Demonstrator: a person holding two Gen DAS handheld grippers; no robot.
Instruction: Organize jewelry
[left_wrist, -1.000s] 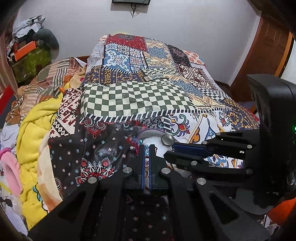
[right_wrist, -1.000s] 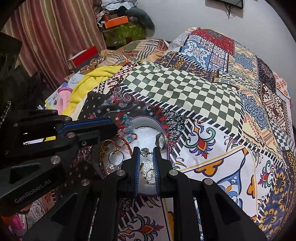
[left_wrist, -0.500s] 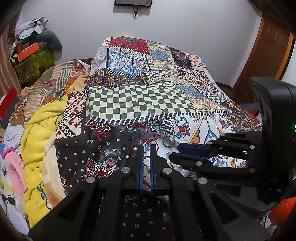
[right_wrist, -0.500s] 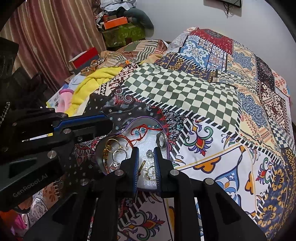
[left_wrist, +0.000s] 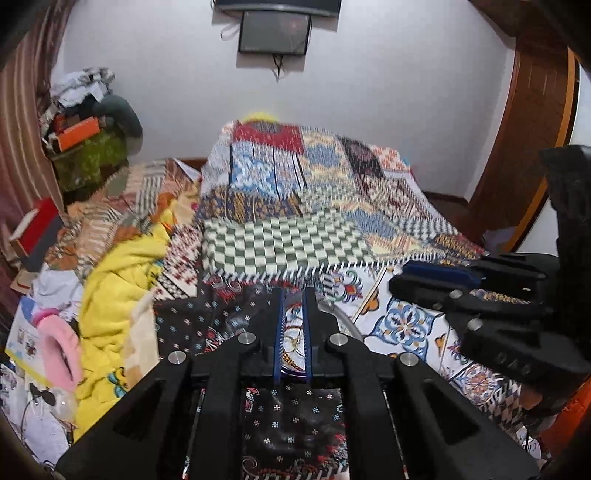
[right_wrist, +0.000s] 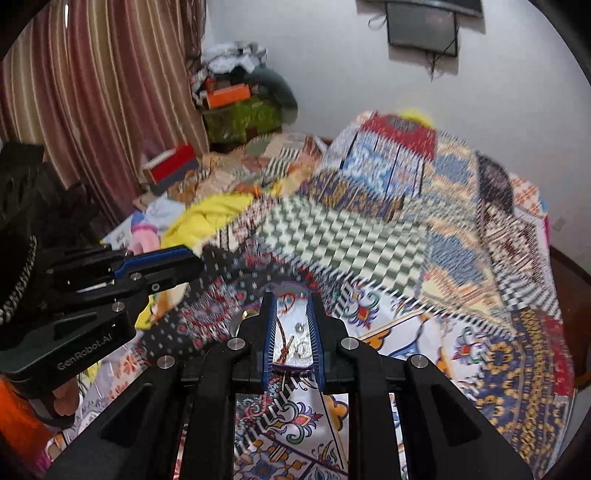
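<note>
1. Left wrist view is smeared by motion: the patchwork bedspread (left_wrist: 295, 206) blurs into streaks, and the left gripper (left_wrist: 292, 314) hides most of the jewelry tray (left_wrist: 341, 319), leaving only a sliver of its rim at about 1 o'clock from the fingertips and a strip seen through the gap.
2. Right wrist view is just as blurred; the right gripper (right_wrist: 292, 314) covers the tray's sides, so the tray (right_wrist: 291, 365) shows only between the fingers and at its near purple edge.
3. The tray lies on the bed near its foot, at roughly 6 o'clock in both views, directly ahead of both grippers.
4. Inside it, on a white glittery lining, the right view shows a reddish cord (right_wrist: 284, 341) running toward 12 o'clock, a small silver ring (right_wrist: 298, 326) and a thin gold hoop (right_wrist: 303, 349). Other pieces are too blurred to name.
5. The tray's long axis cannot be told, since its outline is cut off.
6. The left jaws stand slightly apart with nothing visibly gripped; the right jaws stand a little wider, also holding nothing that can be made out.
7. Each gripper appears in the other's view, at 3 o'clock and 9 o'clock.
</note>
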